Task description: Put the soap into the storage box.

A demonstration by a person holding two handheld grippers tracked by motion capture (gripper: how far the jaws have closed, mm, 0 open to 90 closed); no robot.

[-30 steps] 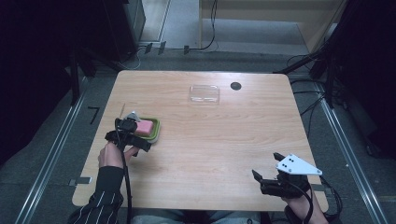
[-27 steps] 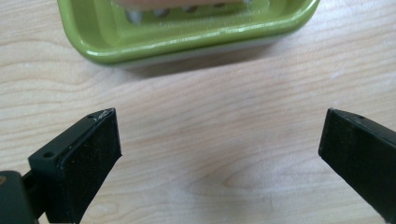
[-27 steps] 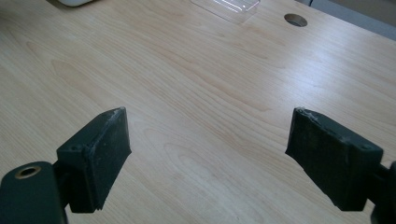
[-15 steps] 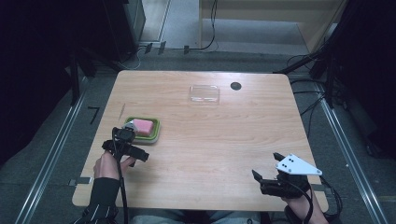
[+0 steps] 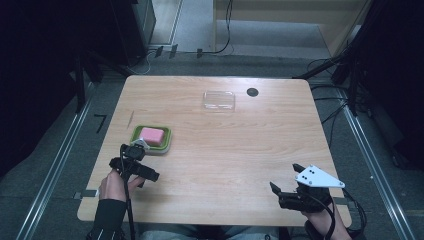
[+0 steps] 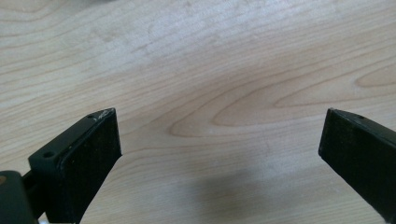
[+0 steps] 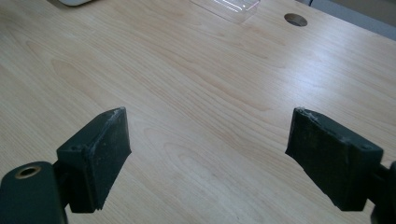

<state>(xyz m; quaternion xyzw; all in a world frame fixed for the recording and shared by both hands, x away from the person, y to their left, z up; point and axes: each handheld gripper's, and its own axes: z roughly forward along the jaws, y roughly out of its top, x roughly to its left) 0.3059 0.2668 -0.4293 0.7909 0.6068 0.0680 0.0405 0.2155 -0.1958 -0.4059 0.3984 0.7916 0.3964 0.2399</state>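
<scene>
We see a wooden table (image 5: 220, 150) with a green tray (image 5: 165, 136) near its left edge holding a pink block (image 5: 151, 134), and a clear plastic lid (image 5: 219, 100) lying flat toward the far side beside a dark round hole (image 5: 252, 92). Just in front of the tray, our left gripper (image 6: 219, 140) hovers with jaws spread wide over bare wood. Well apart at the near right corner, the right gripper (image 7: 208, 154) is likewise spread and empty.

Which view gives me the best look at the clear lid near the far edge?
The high view: the clear lid lies whole on the table beside the dark hole. The right gripper view catches just its near corner at the top edge.
</scene>
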